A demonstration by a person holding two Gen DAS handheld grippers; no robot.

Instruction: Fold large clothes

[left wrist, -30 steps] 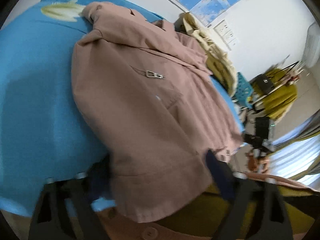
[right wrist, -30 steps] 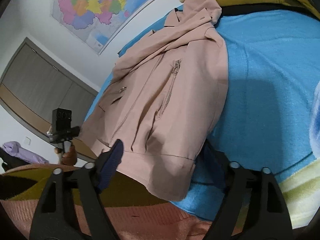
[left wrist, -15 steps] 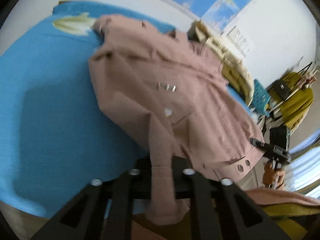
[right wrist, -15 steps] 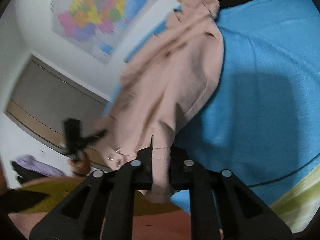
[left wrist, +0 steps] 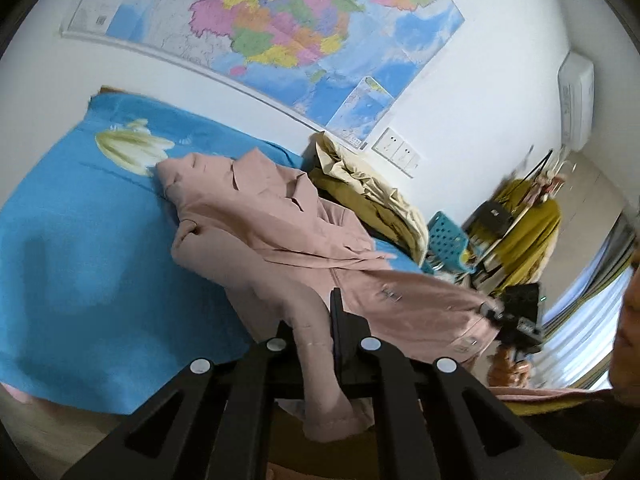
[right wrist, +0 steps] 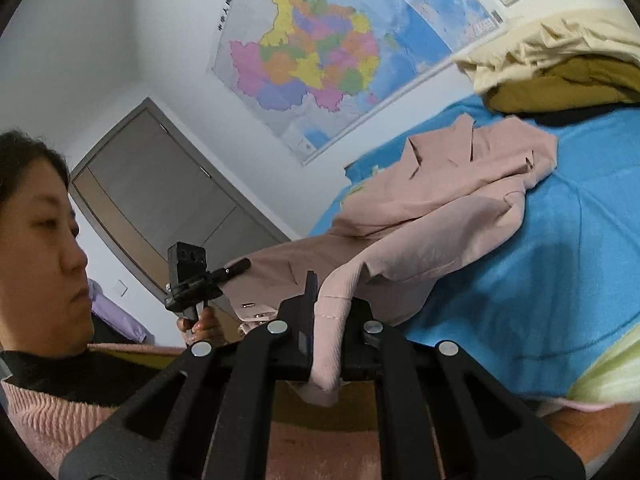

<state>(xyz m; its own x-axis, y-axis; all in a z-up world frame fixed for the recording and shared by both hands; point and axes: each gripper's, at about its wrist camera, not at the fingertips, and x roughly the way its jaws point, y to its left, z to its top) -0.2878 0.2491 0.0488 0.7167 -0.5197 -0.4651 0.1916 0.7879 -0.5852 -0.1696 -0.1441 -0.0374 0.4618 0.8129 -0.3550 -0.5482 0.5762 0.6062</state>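
A dusty pink jacket (left wrist: 280, 224) lies on the blue bed cover (left wrist: 80, 248), collar toward the wall. Its hem end is lifted off the bed. My left gripper (left wrist: 320, 320) is shut on one hem corner, and the cloth hangs down between its fingers. My right gripper (right wrist: 328, 304) is shut on the other hem corner of the pink jacket (right wrist: 440, 200). The right gripper also shows in the left wrist view (left wrist: 516, 316), at the jacket's far hem corner. The left gripper also shows in the right wrist view (right wrist: 192, 276), held in a hand.
A heap of cream and olive clothes (left wrist: 368, 192) lies at the head of the bed by the wall. A blue plastic chair (left wrist: 444, 240) and a rack with a yellow garment (left wrist: 528, 232) stand beyond it. The person (right wrist: 36, 240) stands at the bed's near edge.
Both grippers have shut on the jacket's hem corners and raised them off the bed. The views have tilted up toward the wall and its map.
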